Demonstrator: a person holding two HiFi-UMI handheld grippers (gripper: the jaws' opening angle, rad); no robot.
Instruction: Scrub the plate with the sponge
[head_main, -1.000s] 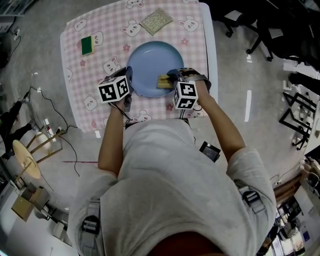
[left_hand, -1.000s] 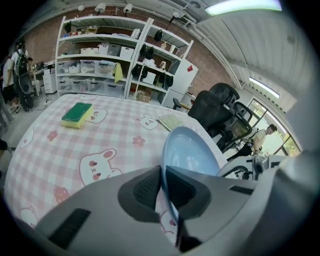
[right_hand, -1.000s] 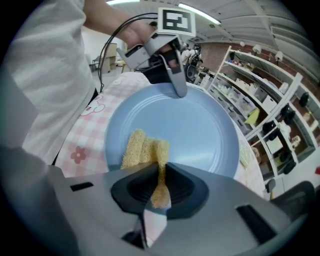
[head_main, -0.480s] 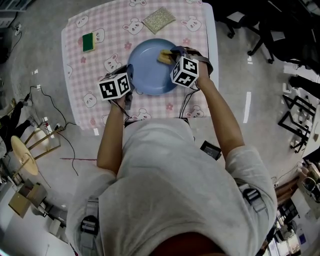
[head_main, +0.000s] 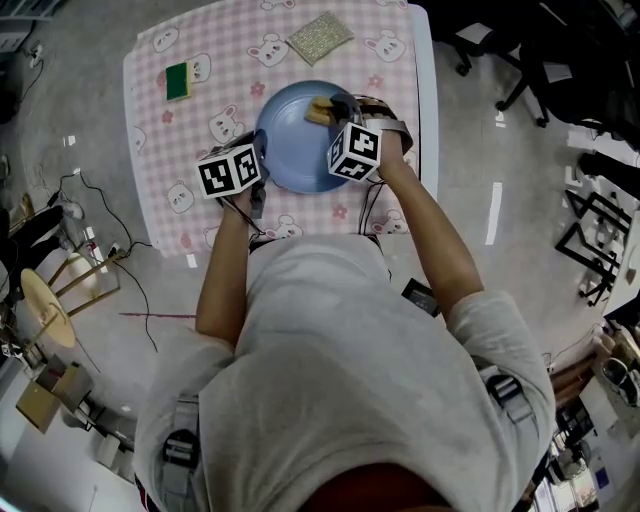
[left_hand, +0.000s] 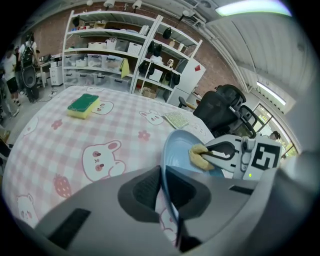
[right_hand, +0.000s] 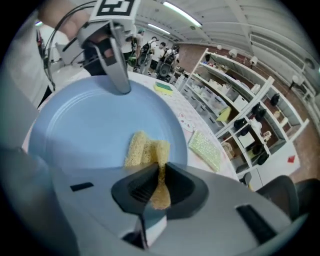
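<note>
A light blue plate (head_main: 297, 140) lies on the pink checked tablecloth (head_main: 215, 90). My left gripper (head_main: 254, 160) is shut on the plate's (left_hand: 176, 155) near left rim, the thin edge pinched between its jaws. My right gripper (head_main: 333, 108) is shut on a yellow sponge (head_main: 319, 110), pressing it flat on the plate's far right part. In the right gripper view the sponge (right_hand: 146, 151) is squeezed between the jaws and spreads onto the plate (right_hand: 90, 130). The left gripper view shows the sponge (left_hand: 201, 156) held by the right gripper (left_hand: 212, 154).
A green and yellow sponge (head_main: 177, 82) lies at the table's far left. A pale green scouring cloth (head_main: 320, 38) sits at the far edge, beyond the plate. The table's right edge (head_main: 428, 90) is close to my right gripper. Shelving (left_hand: 115, 55) stands behind the table.
My right gripper moved the sponge from the plate's near right up to its far part, then slightly leftward. The left gripper stayed on the rim.
</note>
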